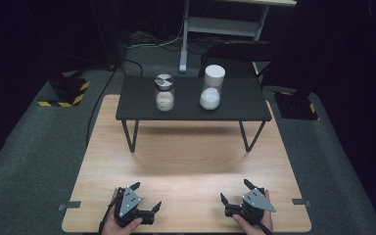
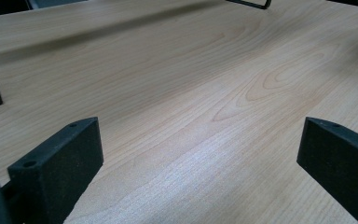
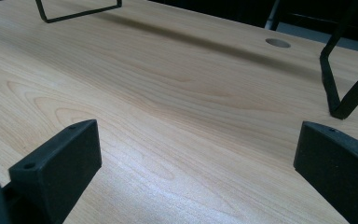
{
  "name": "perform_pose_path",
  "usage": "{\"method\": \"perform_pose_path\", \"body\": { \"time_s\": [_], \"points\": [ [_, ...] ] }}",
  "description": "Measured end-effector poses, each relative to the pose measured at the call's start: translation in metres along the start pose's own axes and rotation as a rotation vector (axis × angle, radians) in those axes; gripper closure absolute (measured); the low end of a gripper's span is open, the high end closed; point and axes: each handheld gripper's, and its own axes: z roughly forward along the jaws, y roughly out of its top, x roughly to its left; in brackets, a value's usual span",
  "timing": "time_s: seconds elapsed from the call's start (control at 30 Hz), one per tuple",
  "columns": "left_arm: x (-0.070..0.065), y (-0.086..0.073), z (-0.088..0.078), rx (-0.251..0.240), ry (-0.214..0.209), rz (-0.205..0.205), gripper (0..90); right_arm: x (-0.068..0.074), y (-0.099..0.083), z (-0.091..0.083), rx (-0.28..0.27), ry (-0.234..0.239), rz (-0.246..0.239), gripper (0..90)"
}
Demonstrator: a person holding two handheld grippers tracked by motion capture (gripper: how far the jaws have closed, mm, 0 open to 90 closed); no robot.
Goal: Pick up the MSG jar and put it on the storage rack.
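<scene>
surface: light wooden surface (image 1: 186,161), bare across the near half; both grippers sit at its near edge, well apart from each other.
riser: small black table (image 1: 235,105) on thin wire legs stands on the far part of the surface; one leg (image 3: 338,88) shows close ahead in the right gripper view.
task things: two jars on the black table, side by side but not touching. Glass jar with a metal lid (image 1: 164,93) on the left, part full of something white. Taller jar with a white cap (image 1: 212,88) on the right, also white contents low down. Contents too small to name.
step: looks like the start, nothing gripped, both jars upright and capped, far from either gripper.
next move: my read, a reach forward and up onto the black table; the jaws need to come in level around a jar body, clearing the table edge, without knocking the neighbour jar.
left gripper (image 1: 146,198): held in the person's left hand (image 1: 120,224), low over the surface. Jaws wide apart, nothing between them, just wood grain in the left gripper view.
right gripper (image 1: 235,191): held in the person's right hand (image 1: 254,223). Jaws wide apart too, holding nothing.
contact: cannot tell if the jaw tips rest on the wood or hang just above.
</scene>
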Motion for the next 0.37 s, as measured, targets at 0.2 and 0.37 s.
{"method": "perform_pose_path", "body": {
  "time_s": [0.2,0.37],
  "points": [
    [-0.0019,0.0003,-0.0005,0.003,0.005,0.006,0.2,-0.0003,0.0001,0.0001,0.001,0.004,-0.003,0.4],
    [-0.0020,0.0007,-0.0004,0.006,0.006,0.002,0.2,-0.0033,-0.0014,-0.0006,-0.006,0.011,0.016,0.4]
  ]
}}
